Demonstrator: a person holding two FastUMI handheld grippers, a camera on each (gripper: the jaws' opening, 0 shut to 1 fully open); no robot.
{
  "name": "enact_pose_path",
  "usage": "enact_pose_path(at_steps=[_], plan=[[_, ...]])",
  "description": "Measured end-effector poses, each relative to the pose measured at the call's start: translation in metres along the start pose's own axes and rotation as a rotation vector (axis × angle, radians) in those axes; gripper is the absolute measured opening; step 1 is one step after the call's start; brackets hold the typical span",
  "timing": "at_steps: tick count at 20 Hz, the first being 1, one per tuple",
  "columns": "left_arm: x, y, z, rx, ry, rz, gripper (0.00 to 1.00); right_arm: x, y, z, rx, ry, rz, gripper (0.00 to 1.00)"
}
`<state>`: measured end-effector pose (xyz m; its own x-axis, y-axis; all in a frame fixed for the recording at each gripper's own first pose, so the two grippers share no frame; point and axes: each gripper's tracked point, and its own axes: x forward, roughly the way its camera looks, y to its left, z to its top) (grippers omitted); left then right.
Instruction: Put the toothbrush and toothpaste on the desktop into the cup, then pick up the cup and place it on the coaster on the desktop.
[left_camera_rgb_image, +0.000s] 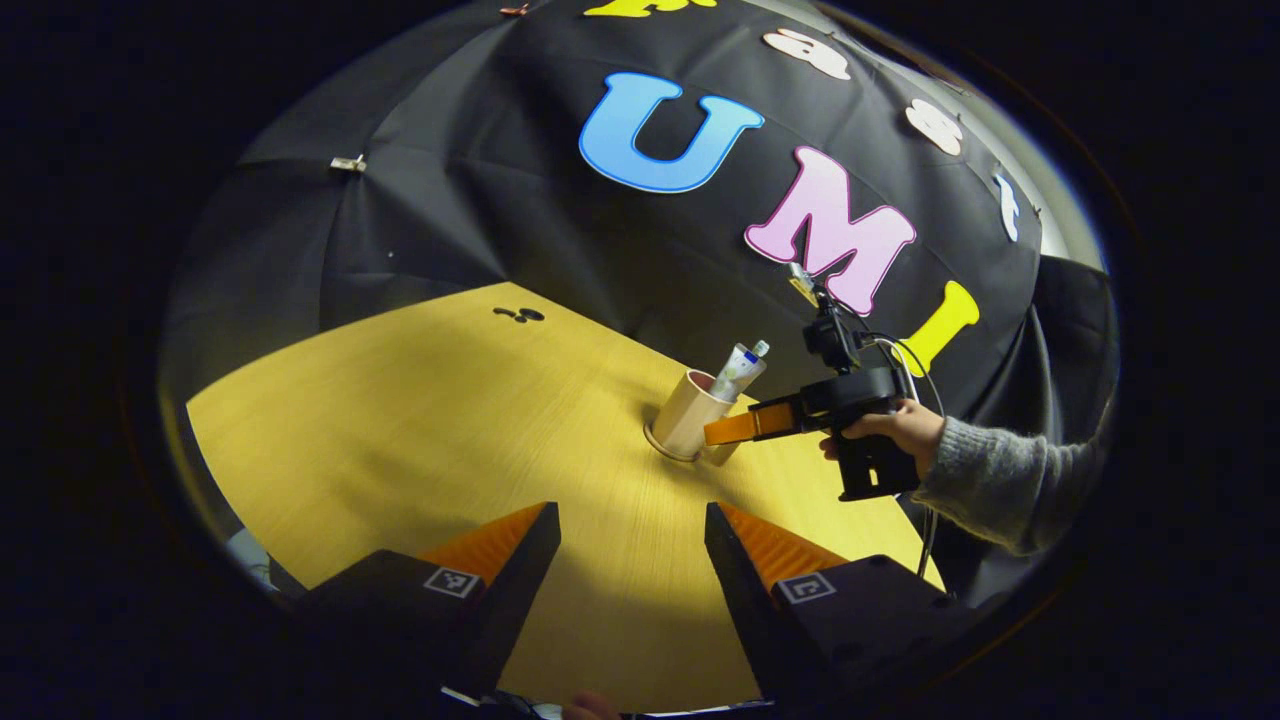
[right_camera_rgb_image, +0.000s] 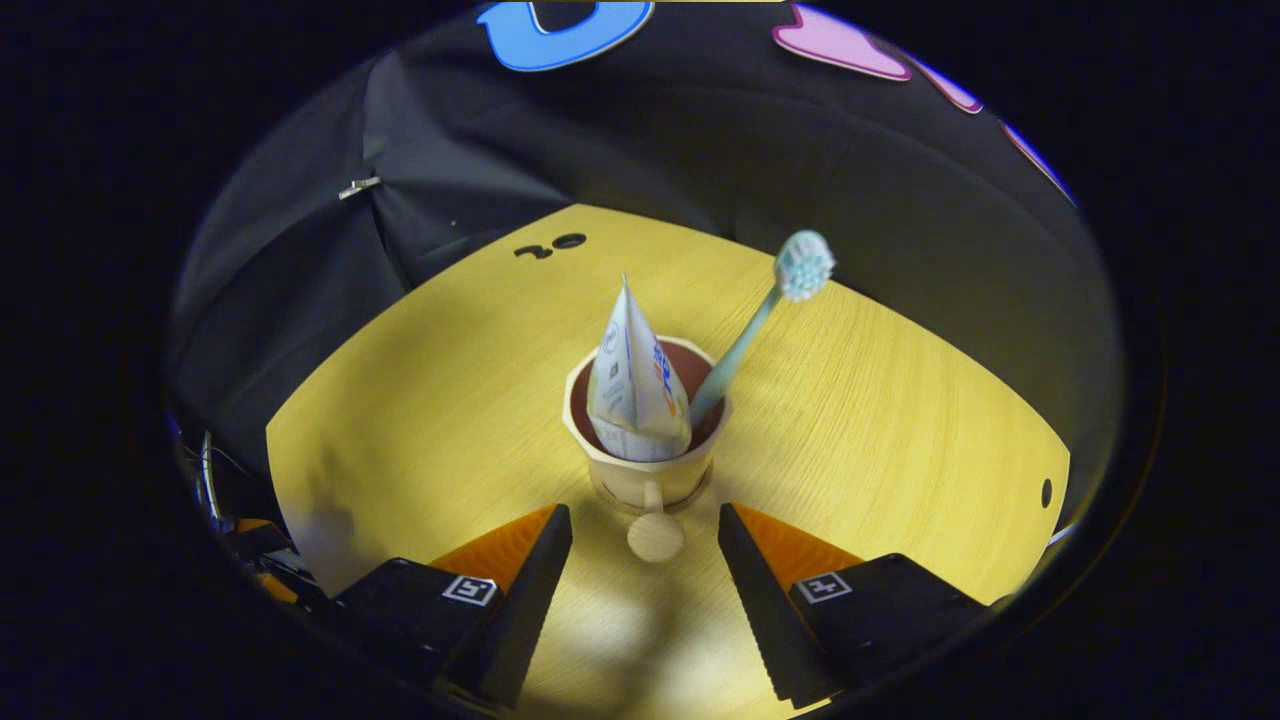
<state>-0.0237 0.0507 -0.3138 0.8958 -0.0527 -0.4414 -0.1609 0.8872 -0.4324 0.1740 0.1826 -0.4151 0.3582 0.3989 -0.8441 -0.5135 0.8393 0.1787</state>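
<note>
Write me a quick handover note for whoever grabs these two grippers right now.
Left gripper: jaws open, holding nothing, hanging back above the wooden desktop.
Right gripper: jaws open, either side of the cup's handle knob, not gripping it.
Things: the beige cup stands upright, with the toothpaste tube and the toothbrush, head up, inside it.
Done: both items are in the cup.
Left: in the left gripper view the cup's base appears to sit on a round disc that may be the coaster; I cannot confirm it. Check that; if so, just back the right gripper away.
</note>
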Motion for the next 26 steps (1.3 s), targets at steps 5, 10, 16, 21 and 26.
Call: enact_pose_path(at_steps=[5,10,16,21,26], plan=[[-0.019,-0.032,0.038,0.091,-0.064,-0.021,0.93,-0.071,0.012,0.029,0.011,-0.177,0.010,0.99],[-0.038,-0.081,0.078,0.146,-0.112,-0.065,0.93,-0.163,0.034,0.055,0.091,-0.383,0.054,0.98],[-0.055,-0.153,0.150,0.232,-0.201,-0.133,0.93,-0.269,0.050,0.073,0.137,-0.576,0.075,0.98],[-0.068,-0.192,0.182,0.370,-0.285,-0.166,0.94,-0.337,0.042,0.069,0.128,-0.698,0.010,0.98],[-0.082,-0.221,0.166,0.386,-0.255,-0.211,0.96,-0.383,0.041,0.049,0.135,-0.762,-0.040,0.98]])
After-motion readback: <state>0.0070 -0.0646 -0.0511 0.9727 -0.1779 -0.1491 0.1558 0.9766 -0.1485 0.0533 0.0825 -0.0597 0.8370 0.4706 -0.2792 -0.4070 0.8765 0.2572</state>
